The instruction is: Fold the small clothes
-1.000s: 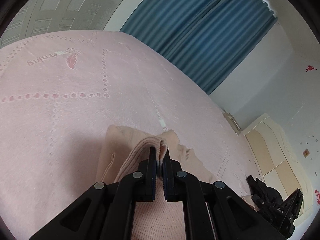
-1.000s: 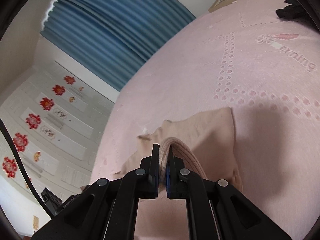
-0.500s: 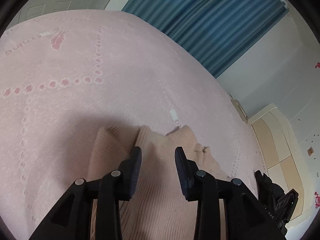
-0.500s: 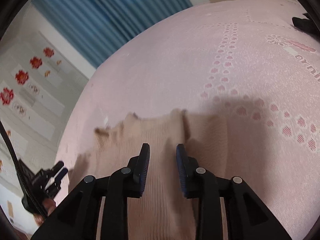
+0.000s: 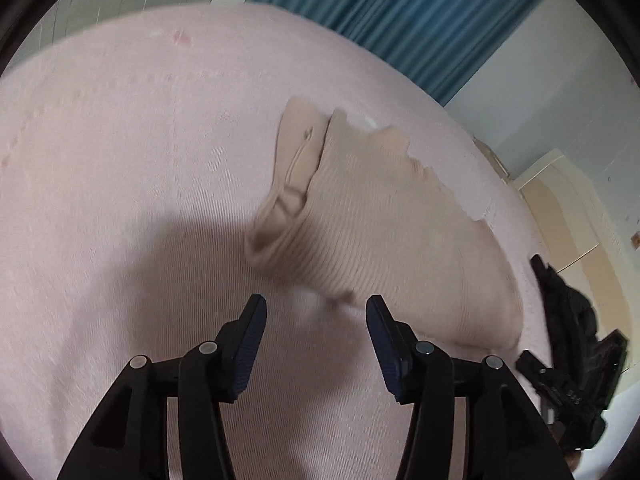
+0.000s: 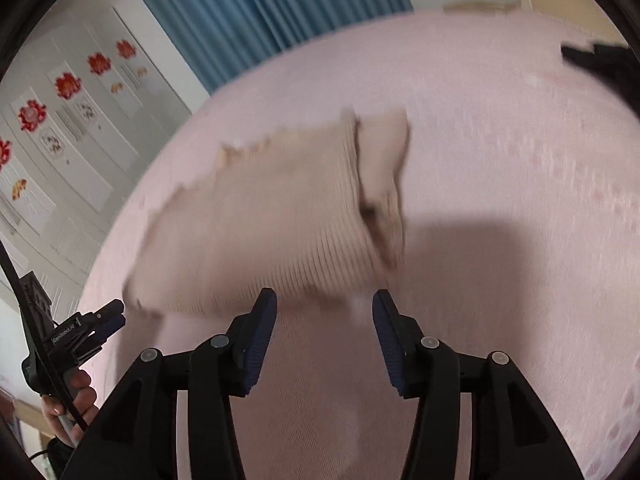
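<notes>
**Supervisor:** Where do you stand on the fold?

**Me:** I read one fold as laid. The beige ribbed garment (image 5: 384, 216) lies on the pink bedspread (image 5: 120, 160), doubled over itself. In my left wrist view it sits from about twelve to three o'clock of the left gripper (image 5: 316, 312), its near folded edge just beyond the fingertips. On its ten o'clock side a smoother under-layer sticks out from beneath the ribbed top layer.

**Supervisor:** And the jaws?

**Me:** Both have just been opening, and each now stands partly spread with nothing between the pads. In the right wrist view the right gripper (image 6: 324, 308) sits just short of the near edge, the cloth spreading from about ten to one o'clock. The pads aren't touching the cloth.

**Supervisor:** So what's left?

**Me:** My judgement: it's roughly halfway. The piece is still broad, the far edge is ragged and uneven, and that loose flap at one side isn't tucked in line. I'd expect a second fold across, then a tidy-up. Both views are motion-blurred, so I can't tell how well the layers line up.

**Supervisor:** Anything else nearby?

**Me:** A dark bundle (image 5: 568, 320) at about four o'clock in the left view, well apart from the garment. I can't tell what it is.
</notes>
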